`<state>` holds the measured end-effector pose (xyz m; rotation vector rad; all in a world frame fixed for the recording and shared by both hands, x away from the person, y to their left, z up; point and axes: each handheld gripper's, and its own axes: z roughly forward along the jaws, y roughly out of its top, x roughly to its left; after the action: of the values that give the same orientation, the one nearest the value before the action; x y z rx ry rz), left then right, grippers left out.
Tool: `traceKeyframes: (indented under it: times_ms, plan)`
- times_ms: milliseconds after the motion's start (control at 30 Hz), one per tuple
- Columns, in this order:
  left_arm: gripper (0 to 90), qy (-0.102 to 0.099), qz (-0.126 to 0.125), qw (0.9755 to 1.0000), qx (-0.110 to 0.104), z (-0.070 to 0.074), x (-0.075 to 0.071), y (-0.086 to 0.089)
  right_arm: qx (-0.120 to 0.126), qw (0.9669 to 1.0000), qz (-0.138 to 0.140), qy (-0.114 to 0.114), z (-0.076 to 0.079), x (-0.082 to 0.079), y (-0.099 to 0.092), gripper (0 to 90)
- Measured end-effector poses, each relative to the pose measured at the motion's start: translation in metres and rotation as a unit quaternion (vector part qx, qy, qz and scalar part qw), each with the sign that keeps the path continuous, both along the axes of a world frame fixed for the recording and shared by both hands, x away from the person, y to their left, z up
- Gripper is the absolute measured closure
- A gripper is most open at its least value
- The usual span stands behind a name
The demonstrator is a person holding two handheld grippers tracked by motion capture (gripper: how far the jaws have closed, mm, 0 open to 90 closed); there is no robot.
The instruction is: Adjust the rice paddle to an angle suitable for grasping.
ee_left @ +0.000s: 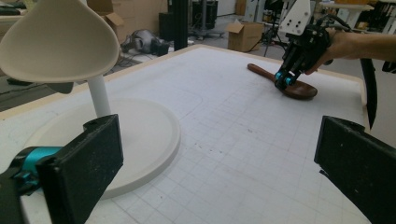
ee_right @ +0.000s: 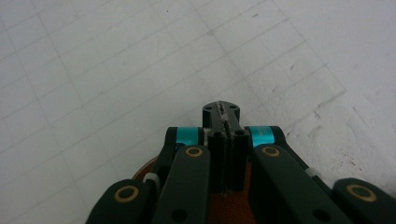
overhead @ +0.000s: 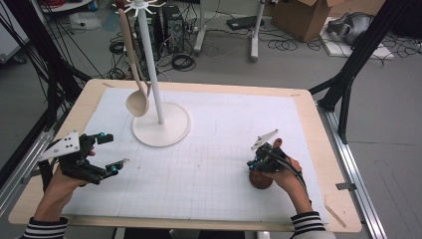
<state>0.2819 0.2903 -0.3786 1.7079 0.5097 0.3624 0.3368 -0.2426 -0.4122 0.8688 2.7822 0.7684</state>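
The right gripper (overhead: 258,163) points down over the dark brown wooden spoon (overhead: 262,177), which lies flat on the white grid mat (overhead: 214,149) well to the right of the white stand (overhead: 160,124) — handle angled away toward the far right, bowl toward the person. In the right gripper view its jaws are pressed fully together, tips meeting with no gap, and the brown of the spoon (ee_right: 231,205) shows beneath them rather than between them; whether the tips touch the wood cannot be told. The left gripper view shows that gripper (ee_left: 285,81) standing over the spoon's neck, just where the handle meets the bowl (ee_left: 299,89). The left gripper (overhead: 112,154) hovers to the left of the stand's round base, jaws spread wide and empty. A pale wooden ladle (overhead: 135,74) hangs from the stand's top, its bowl just beside the pole.
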Motion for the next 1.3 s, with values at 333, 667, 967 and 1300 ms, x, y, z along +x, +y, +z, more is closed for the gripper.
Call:
traceKeyframes:
  times_ms: [333,667,967,1300]
  plan:
    - [1.7,0.001,0.003,1.0,0.0,0.0,0.0,0.002,0.006,1.0,0.001,-0.004,0.0,-0.008,-0.01,90.0]
    - [1.7,0.002,0.005,1.0,0.0,-0.001,0.0,0.002,0.013,0.9999,0.0,-0.008,0.001,-0.014,-0.017,90.0]
    - [1.7,0.001,0.005,1.0,0.0,-0.001,0.001,0.003,0.01,0.9999,0.0,-0.003,0.002,-0.02,-0.026,90.0]
    - [1.7,0.002,0.005,1.0,0.002,-0.001,0.0,0.002,0.007,1.0,0.0,-0.001,0.001,-0.023,-0.028,90.0]
